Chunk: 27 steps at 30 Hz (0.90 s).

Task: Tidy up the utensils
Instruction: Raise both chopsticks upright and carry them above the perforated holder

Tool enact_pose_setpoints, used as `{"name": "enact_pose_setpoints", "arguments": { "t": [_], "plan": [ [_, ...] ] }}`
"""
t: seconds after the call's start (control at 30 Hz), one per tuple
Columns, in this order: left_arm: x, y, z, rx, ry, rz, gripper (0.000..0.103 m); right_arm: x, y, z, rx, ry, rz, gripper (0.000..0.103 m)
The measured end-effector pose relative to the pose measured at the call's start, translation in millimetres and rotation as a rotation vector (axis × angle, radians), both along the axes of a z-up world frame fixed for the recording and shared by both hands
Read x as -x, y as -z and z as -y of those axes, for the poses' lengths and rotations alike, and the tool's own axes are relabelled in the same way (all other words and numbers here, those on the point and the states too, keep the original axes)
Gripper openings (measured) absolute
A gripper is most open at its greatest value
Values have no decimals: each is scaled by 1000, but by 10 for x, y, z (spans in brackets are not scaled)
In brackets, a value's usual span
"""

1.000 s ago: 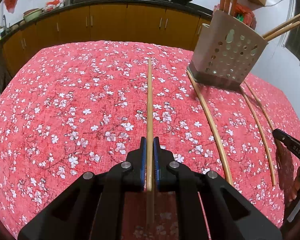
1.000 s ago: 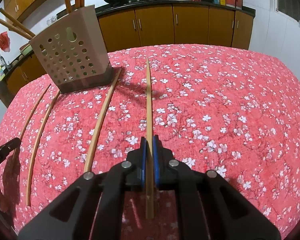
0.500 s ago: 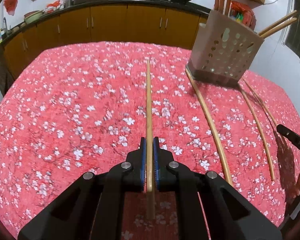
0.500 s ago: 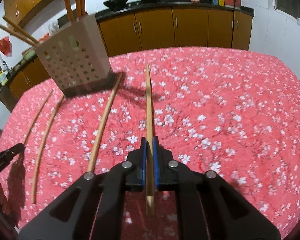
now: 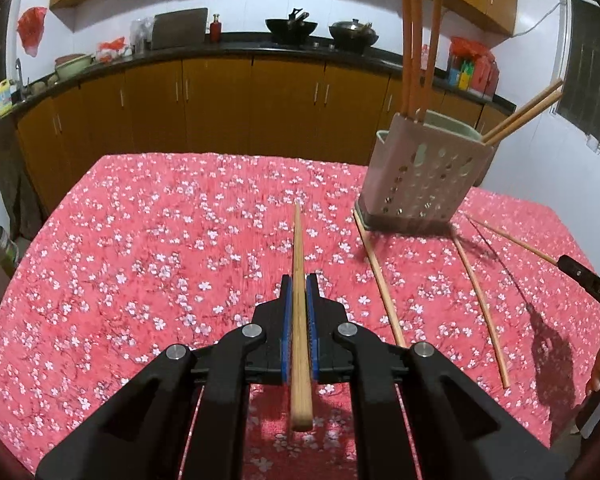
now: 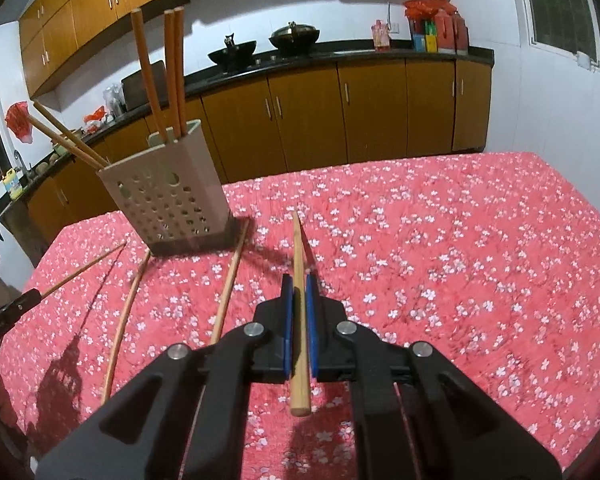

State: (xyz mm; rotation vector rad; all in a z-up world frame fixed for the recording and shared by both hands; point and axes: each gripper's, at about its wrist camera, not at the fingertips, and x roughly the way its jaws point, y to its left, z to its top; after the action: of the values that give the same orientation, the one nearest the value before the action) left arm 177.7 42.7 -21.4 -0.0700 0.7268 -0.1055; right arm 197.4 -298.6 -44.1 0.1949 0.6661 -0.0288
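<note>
Perforated holder (image 5: pixel 424 178) near table's (image 5: pixel 140 240) far edge holds five chopsticks; left gripper (image 5: pixel 299 292) and right gripper (image 6: pixel 299 290) each clamp one chopstick (image 5: pixel 299 264).

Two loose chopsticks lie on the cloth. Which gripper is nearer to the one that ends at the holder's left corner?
Left. The left gripper is just left of that chopstick; the right gripper lies past the second loose chopstick.

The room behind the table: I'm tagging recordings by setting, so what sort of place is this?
Most likely a home kitchen: wooden cabinets under a dark counter, a wok on the stove, and a chopstick holder on the flowered table.
</note>
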Motion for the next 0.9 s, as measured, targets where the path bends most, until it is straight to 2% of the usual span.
{"name": "enact_pose_setpoints", "arguments": {
  "t": [0.17,0.47,0.9],
  "plan": [
    [29,-77,-12,4,-7,23,8,17,-122,0,5,2,42,8],
    [99,-506,-57,33,-15,148,8,130,-550,45,-13,21,192,8],
    [162,-912,37,53,19,251,8,214,-861,-24,-23,-23,273,8]
  ]
}}
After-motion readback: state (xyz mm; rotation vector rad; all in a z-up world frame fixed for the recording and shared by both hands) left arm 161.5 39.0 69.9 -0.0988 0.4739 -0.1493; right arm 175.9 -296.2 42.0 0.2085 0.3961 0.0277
